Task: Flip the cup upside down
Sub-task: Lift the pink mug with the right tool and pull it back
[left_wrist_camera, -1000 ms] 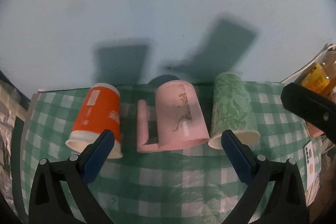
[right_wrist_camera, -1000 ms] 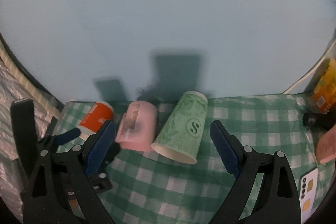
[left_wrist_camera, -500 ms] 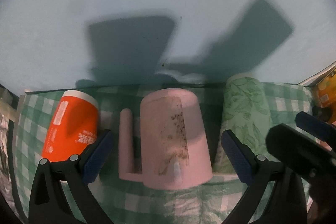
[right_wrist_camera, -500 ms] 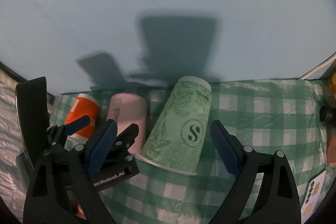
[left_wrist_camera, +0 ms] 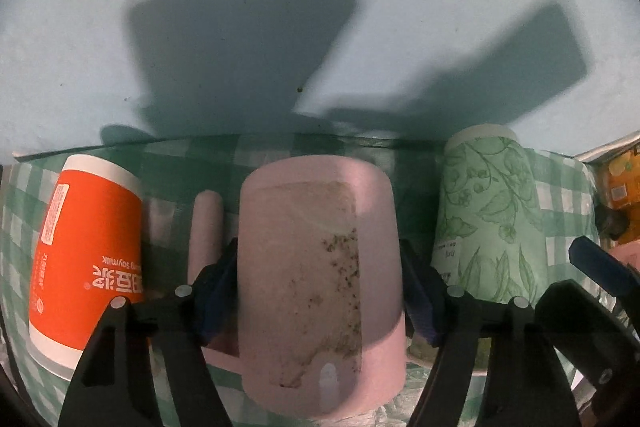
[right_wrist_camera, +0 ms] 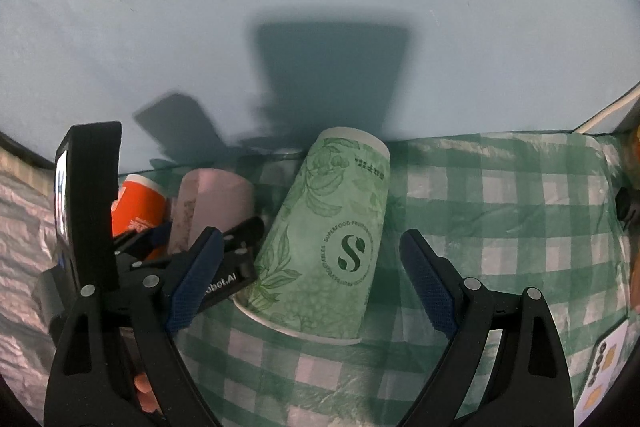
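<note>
Three cups stand upside down in a row on the green checked cloth [right_wrist_camera: 500, 211]. My left gripper [left_wrist_camera: 320, 291] has its blue pads against both sides of the pink mug [left_wrist_camera: 316, 279], whose handle [left_wrist_camera: 206, 227] points left. The orange paper cup [left_wrist_camera: 86, 255] is to its left and the green leaf-print paper cup [left_wrist_camera: 492, 223] to its right. In the right wrist view my right gripper [right_wrist_camera: 308, 283] is open around the green cup [right_wrist_camera: 328, 251], with its pads apart from the cup's sides. The pink mug [right_wrist_camera: 212, 207] and orange cup [right_wrist_camera: 138, 207] show behind the left gripper.
A pale blue wall [left_wrist_camera: 280, 7] rises right behind the cups. Crinkled foil [right_wrist_camera: 20, 227] lies off the cloth's left edge. An orange packet [left_wrist_camera: 622, 183] and a card [right_wrist_camera: 600, 375] lie at the right edge.
Both grippers have moved forward to the cups. The left gripper's jaws have narrowed onto the pink mug. The right gripper has come around the green cup and stays open.
</note>
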A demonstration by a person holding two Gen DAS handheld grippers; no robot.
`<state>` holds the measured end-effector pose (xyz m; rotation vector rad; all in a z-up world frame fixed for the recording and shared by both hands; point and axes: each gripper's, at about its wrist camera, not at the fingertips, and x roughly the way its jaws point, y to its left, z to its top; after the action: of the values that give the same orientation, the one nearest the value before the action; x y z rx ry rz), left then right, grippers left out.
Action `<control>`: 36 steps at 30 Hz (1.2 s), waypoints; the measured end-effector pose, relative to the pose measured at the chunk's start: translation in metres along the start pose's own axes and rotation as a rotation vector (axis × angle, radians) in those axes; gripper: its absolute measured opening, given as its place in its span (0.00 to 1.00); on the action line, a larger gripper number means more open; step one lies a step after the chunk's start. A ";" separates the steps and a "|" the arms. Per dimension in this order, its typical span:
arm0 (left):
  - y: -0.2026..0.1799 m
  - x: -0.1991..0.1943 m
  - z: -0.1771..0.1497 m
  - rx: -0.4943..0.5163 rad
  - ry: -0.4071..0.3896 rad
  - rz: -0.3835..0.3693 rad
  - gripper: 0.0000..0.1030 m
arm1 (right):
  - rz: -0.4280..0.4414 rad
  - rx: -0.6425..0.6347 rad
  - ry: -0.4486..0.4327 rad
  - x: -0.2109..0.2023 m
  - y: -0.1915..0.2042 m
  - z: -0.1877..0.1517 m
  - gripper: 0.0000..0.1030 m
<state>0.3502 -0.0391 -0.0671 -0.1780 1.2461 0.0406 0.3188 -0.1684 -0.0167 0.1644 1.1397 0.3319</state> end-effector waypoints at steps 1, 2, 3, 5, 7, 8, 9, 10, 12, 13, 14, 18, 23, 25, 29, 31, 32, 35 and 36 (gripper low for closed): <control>0.000 -0.002 0.000 0.002 -0.004 -0.008 0.72 | 0.004 0.001 0.000 -0.003 -0.001 -0.001 0.88; 0.004 -0.005 -0.005 0.007 -0.010 -0.015 0.72 | 0.010 0.002 -0.005 -0.006 -0.002 -0.001 0.88; 0.004 -0.009 -0.007 0.012 -0.015 -0.017 0.72 | 0.014 0.004 -0.013 -0.009 -0.003 -0.001 0.88; 0.006 -0.019 -0.013 0.029 -0.032 -0.016 0.72 | 0.019 0.008 -0.026 -0.014 -0.003 -0.003 0.88; 0.007 -0.029 -0.017 0.053 -0.055 -0.018 0.72 | 0.032 0.009 -0.040 -0.019 -0.003 -0.005 0.88; 0.004 -0.037 -0.020 0.062 -0.064 -0.022 0.72 | 0.037 0.010 -0.047 -0.023 -0.002 -0.006 0.88; 0.002 -0.046 -0.025 0.072 -0.070 -0.029 0.72 | 0.041 0.007 -0.054 -0.027 -0.001 -0.007 0.88; 0.004 -0.051 -0.033 0.078 -0.079 -0.042 0.72 | 0.048 0.001 -0.061 -0.032 0.000 -0.009 0.88; 0.004 -0.062 -0.046 0.101 -0.093 -0.067 0.72 | 0.068 -0.009 -0.075 -0.042 0.002 -0.014 0.88; 0.004 -0.068 -0.052 0.113 -0.102 -0.075 0.72 | 0.078 -0.018 -0.078 -0.046 0.002 -0.019 0.88; 0.002 -0.076 -0.059 0.132 -0.108 -0.079 0.72 | 0.093 -0.025 -0.083 -0.051 0.003 -0.023 0.88; 0.009 -0.087 -0.083 0.158 -0.105 -0.124 0.72 | 0.122 -0.045 -0.087 -0.064 0.003 -0.045 0.88; 0.015 -0.088 -0.122 0.167 -0.080 -0.174 0.72 | 0.173 -0.063 -0.076 -0.079 0.003 -0.075 0.88; 0.014 -0.082 -0.137 0.163 -0.072 -0.183 0.72 | 0.187 -0.069 -0.064 -0.084 0.003 -0.086 0.88; 0.014 -0.070 -0.164 0.152 -0.046 -0.210 0.72 | 0.199 -0.076 -0.038 -0.080 0.005 -0.110 0.88; 0.014 -0.067 -0.171 0.151 -0.031 -0.215 0.72 | 0.204 -0.080 -0.023 -0.074 0.006 -0.120 0.88; 0.012 -0.064 -0.173 0.154 -0.026 -0.206 0.72 | 0.208 -0.080 -0.017 -0.073 0.005 -0.124 0.88; 0.006 -0.060 -0.178 0.165 -0.028 -0.179 0.72 | 0.207 -0.072 0.000 -0.067 0.000 -0.133 0.88; 0.004 -0.059 -0.178 0.169 -0.026 -0.175 0.72 | 0.209 -0.067 0.006 -0.063 -0.001 -0.136 0.88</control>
<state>0.1633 -0.0593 -0.0666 -0.1384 1.1981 -0.2130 0.1716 -0.1958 -0.0184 0.2243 1.1183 0.5560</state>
